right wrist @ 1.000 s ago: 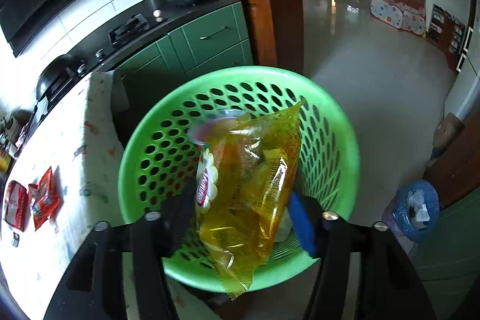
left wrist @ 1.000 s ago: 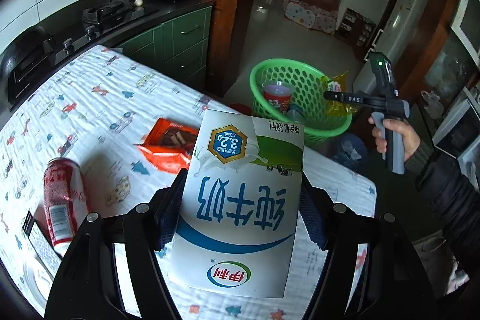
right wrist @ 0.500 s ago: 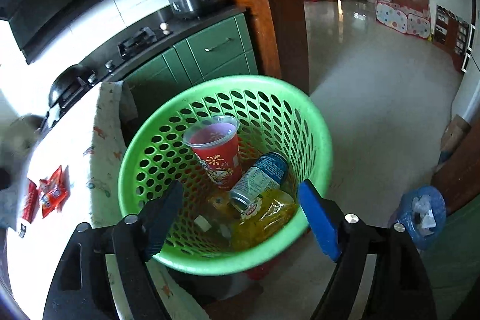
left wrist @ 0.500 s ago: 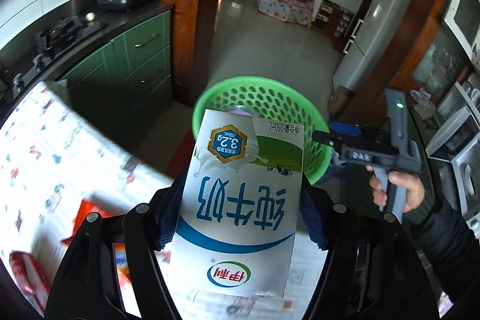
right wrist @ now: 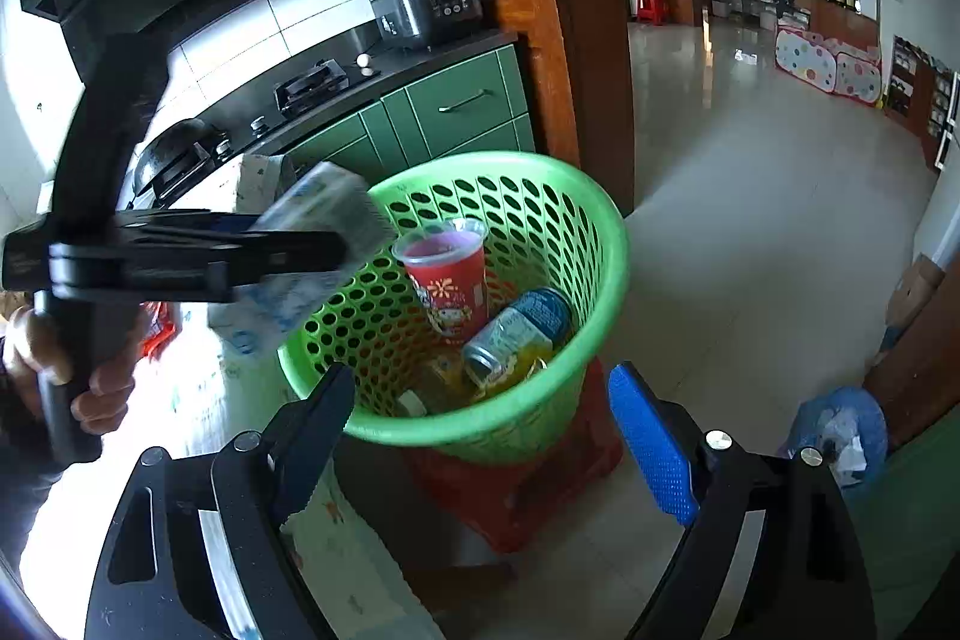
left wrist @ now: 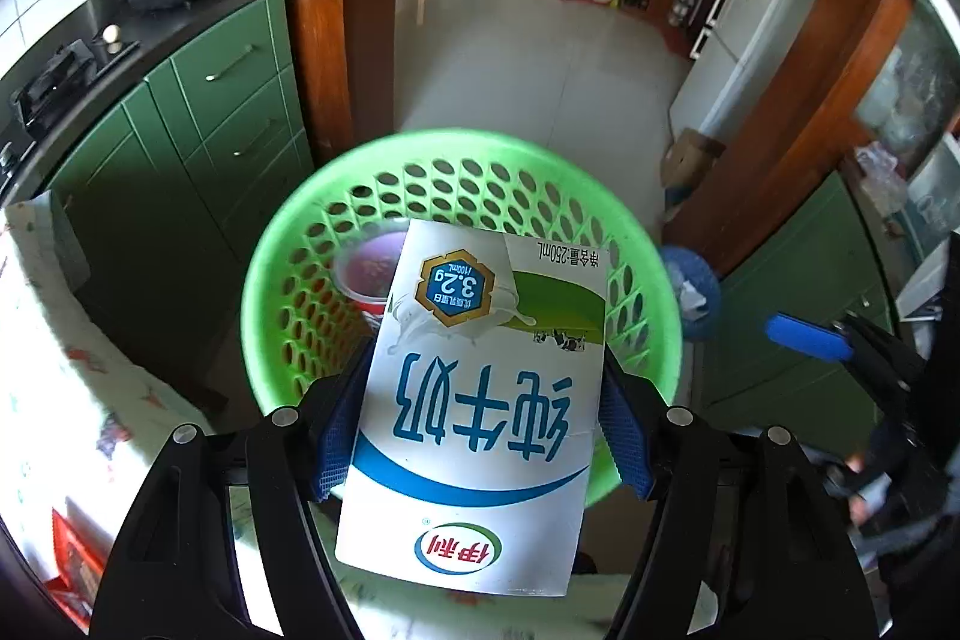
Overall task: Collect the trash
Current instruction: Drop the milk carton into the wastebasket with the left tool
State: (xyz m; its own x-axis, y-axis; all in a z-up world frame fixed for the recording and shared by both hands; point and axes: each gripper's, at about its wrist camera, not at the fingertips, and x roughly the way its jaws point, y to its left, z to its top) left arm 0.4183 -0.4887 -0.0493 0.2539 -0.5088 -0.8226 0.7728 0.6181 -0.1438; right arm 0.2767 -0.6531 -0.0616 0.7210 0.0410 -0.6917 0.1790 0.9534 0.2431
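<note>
A cup [right wrist: 447, 274], a can [right wrist: 519, 334] and what looks like a yellow bag already lie in the basket [right wrist: 480, 436]; the left hand-held gripper [left wrist: 480, 430] grips the milk carton [left wrist: 480, 400] above it, the right hand-held gripper [right wrist: 480, 436] is opening empty, and a red wrapper [left wrist: 72, 568] waits on the desk [left wrist: 72, 370] at 8 o'clock.

One item bore readable print: the milk carton [left wrist: 480, 400], seen upside down in the left wrist view. Large blue characters across its face read 纯牛奶. A gold-edged blue badge near its far end showed 3.2g, with smaller characters under it too small to make out. Along the far edge stood 净含量:250mL. A red and green oval logo near the close end read 伊利. Print on the red cup [right wrist: 447, 289] and the can [right wrist: 519, 334] was illegible.
</note>
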